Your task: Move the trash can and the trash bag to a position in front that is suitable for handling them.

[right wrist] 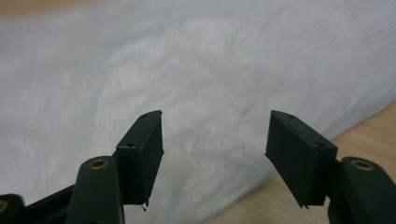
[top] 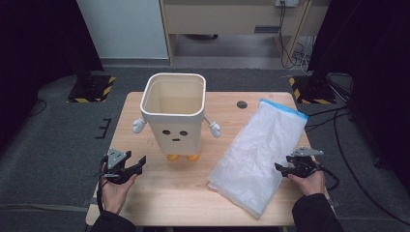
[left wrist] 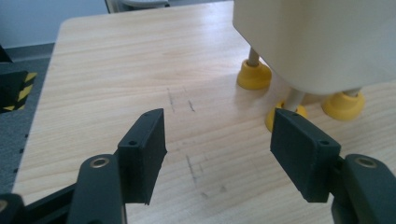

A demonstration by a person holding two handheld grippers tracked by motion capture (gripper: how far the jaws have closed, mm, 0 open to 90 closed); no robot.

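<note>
The bag (top: 256,154) lies flat on the bench (top: 159,193), right of the bin (top: 174,113). The right gripper (right wrist: 215,140) hangs at its edge, jaws wide and empty; the left gripper (left wrist: 217,140), also wide and empty, waits near the bin's feet. Thin film (slippery, layered) may slide away or bunch if pinched shallowly

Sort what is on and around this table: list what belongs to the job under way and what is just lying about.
Belongs to the job:
- plastic bag, flat on the table, right gripper open at its edge
- cream bin with face and yellow feet, left gripper open near it

Just about:
- dark round spot on the table
- cables on the floor behind
</note>
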